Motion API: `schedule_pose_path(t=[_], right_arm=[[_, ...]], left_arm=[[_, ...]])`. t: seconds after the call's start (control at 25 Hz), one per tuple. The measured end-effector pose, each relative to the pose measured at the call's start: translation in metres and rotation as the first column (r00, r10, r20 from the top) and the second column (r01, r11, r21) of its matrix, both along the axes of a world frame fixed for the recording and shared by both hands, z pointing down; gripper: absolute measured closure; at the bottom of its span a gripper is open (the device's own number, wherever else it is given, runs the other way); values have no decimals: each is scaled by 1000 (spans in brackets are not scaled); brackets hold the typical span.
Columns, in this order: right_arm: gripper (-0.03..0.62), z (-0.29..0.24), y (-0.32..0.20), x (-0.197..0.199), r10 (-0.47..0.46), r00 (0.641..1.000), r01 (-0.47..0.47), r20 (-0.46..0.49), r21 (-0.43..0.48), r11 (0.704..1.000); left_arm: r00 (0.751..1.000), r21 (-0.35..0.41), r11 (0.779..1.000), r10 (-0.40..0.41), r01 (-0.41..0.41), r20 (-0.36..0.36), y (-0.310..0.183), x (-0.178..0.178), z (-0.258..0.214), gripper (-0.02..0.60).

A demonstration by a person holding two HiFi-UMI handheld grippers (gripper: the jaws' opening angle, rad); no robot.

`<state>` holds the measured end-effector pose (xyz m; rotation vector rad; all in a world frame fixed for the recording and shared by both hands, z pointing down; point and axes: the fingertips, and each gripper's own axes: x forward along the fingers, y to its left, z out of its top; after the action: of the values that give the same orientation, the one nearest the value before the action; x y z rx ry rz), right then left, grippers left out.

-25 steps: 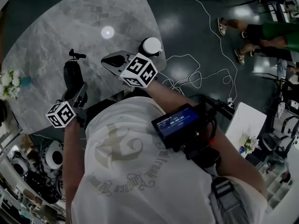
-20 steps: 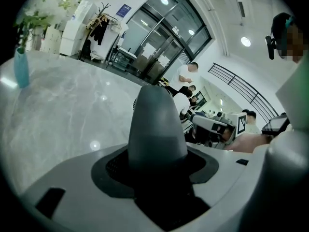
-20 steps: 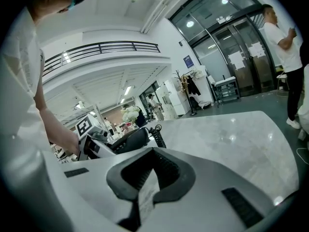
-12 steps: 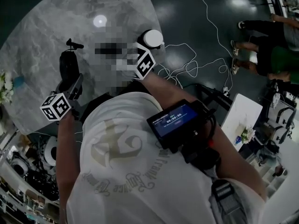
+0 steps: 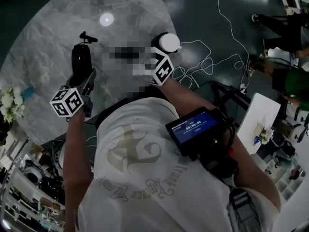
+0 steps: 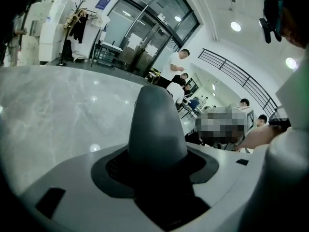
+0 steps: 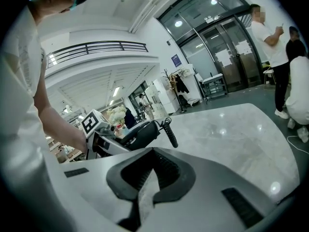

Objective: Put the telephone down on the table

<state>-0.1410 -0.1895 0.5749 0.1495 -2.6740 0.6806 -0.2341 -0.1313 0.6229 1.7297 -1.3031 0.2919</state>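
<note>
The telephone is a black handset (image 5: 81, 61) with a short coiled cord stub (image 5: 88, 37) at its far end. My left gripper (image 5: 86, 77) is shut on its near end and holds it over the left part of the grey marble table (image 5: 53, 28). In the left gripper view the handset (image 6: 157, 129) rises dark from between the jaws. From the right gripper view the handset (image 7: 140, 134) looks slightly above the tabletop (image 7: 231, 129). My right gripper (image 7: 147, 182) is shut with nothing in it; its marker cube (image 5: 163, 67) hangs over the table's near edge, jaws hidden by a mosaic patch.
A white round object (image 5: 169, 42) stands by the table's right edge. White flowers (image 5: 9, 103) sit at the far left. White cables (image 5: 203, 66) loop over the dark floor to the right, near a small white table (image 5: 260, 120). People stand further right.
The head view has shifted a little. The left gripper keeps its grip on the handset and has edged slightly further over the table. The right gripper stays shut.
</note>
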Motion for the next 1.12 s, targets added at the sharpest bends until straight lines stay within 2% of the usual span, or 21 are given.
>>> schedule_pose_path(t=[0.16, 0.36, 0.52, 0.64, 0.8, 1.12], right_arm=[[579, 12, 0, 16, 22, 999, -22, -33, -19, 1000], [579, 22, 2, 13, 44, 998, -46, -43, -40, 998], [579, 27, 2, 17, 61, 997, -64, -54, -51, 997], [579, 27, -1, 34, 78, 995, -81, -56, -60, 995], [579, 29, -2, 50, 87, 994, -92, -61, -72, 993], [579, 35, 6, 51, 84, 995, -88, -57, -81, 993]], left_arm=[[1000, 6, 1000, 30, -30, 2, -21, 11, 8, 307], [997, -5, 998, 62, -62, 55, -41, 4, 21, 307], [985, -56, 993, 106, -99, 134, -49, 5, 40, 307], [974, -114, 986, 143, -124, 178, -50, 20, 52, 307], [962, -168, 975, 176, -143, 209, -46, 36, 63, 307], [939, -224, 959, 229, -172, 259, -31, 37, 86, 305]])
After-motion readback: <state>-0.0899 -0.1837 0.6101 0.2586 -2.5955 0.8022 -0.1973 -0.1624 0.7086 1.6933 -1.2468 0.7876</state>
